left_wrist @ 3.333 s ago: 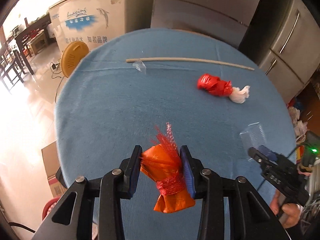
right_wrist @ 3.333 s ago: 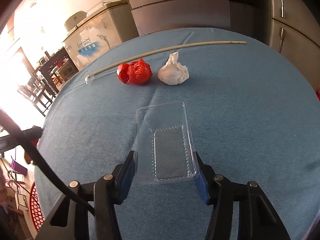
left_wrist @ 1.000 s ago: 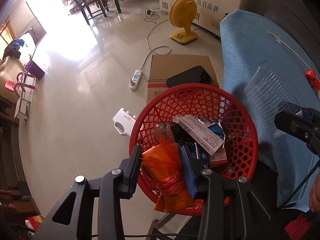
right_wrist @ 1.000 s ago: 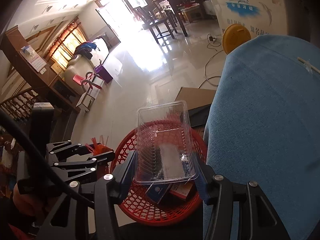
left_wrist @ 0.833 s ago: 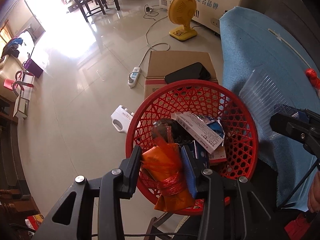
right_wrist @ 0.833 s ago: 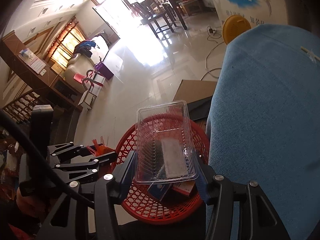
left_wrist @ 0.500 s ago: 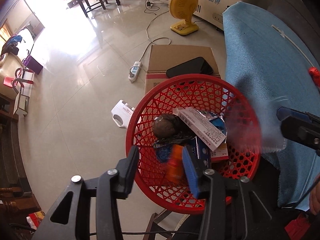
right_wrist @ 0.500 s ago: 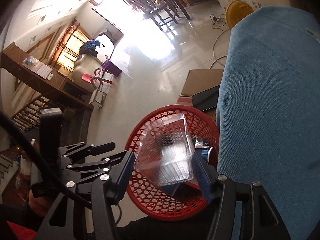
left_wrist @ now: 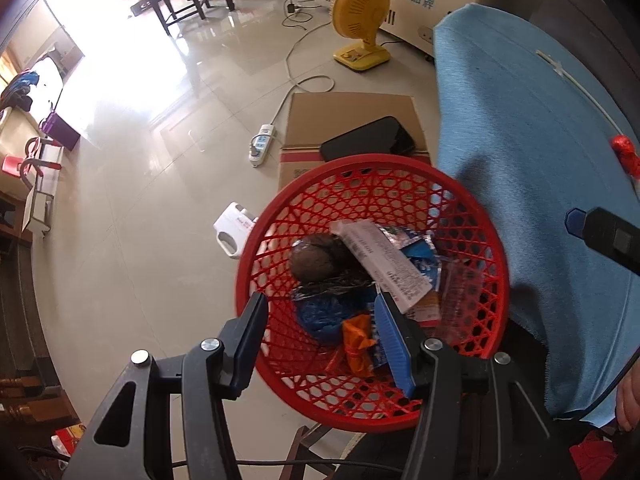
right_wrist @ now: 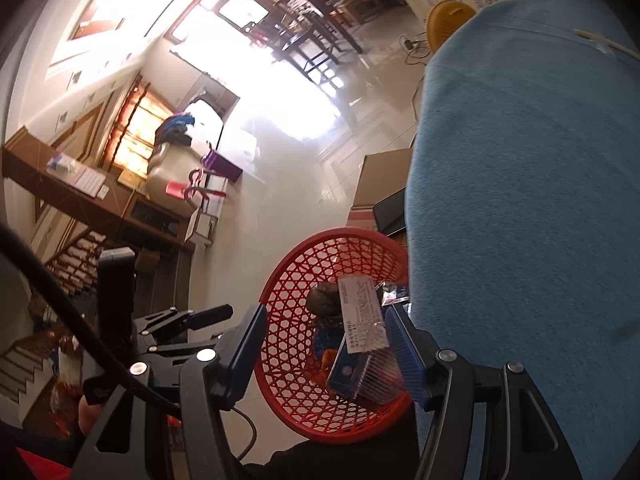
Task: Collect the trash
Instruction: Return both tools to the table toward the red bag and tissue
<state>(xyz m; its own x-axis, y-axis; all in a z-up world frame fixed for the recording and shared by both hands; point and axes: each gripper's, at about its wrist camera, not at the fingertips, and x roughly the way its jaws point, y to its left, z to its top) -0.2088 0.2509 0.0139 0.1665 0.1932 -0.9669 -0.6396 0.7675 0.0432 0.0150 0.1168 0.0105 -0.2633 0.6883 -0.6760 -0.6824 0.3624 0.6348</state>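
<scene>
Two grippers are hanging over a round red basket [left_wrist: 280,220] and both have their fingers spread apart with nothing between them. The left gripper [left_wrist: 320,334] is sitting right above the near rim, black arms with ribbed blue pads [left_wrist: 390,340]. The right gripper [right_wrist: 326,340] is doing the same from the table side, and from the left wrist camera only its dark tip is poking in at the right edge.

The basket is that open lattice plastic, all little star-shaped holes, and it's sitting on the floor just beside the table edge. Inside it's looking pretty full — an orange wrapper bundle [left_wrist: 356,344] tied with red string is lying near the bottom close to the left gripper's pads, and a clear ribbed plastic tray [right_wrist: 378,376] is resting against the right-hand wall. Around them: a crumpled blue bag [left_wrist: 320,314], a roundish brown lump [left_wrist: 312,262], and a long white printed box [left_wrist: 380,262] lying slantwise on top.

The table is wearing a fuzzy blue cloth [left_wrist: 520,140]; a thin pale stick [left_wrist: 572,80] and a bit of shiny red wrapper [left_wrist: 624,154] are lying on it, far right. On the glossy tile floor beyond the basket there's flattened cardboard [left_wrist: 352,120] with a flat black thing [left_wrist: 366,144] on it, a white power strip [left_wrist: 262,144] — and a yellow fan [left_wrist: 362,4] farther back.
</scene>
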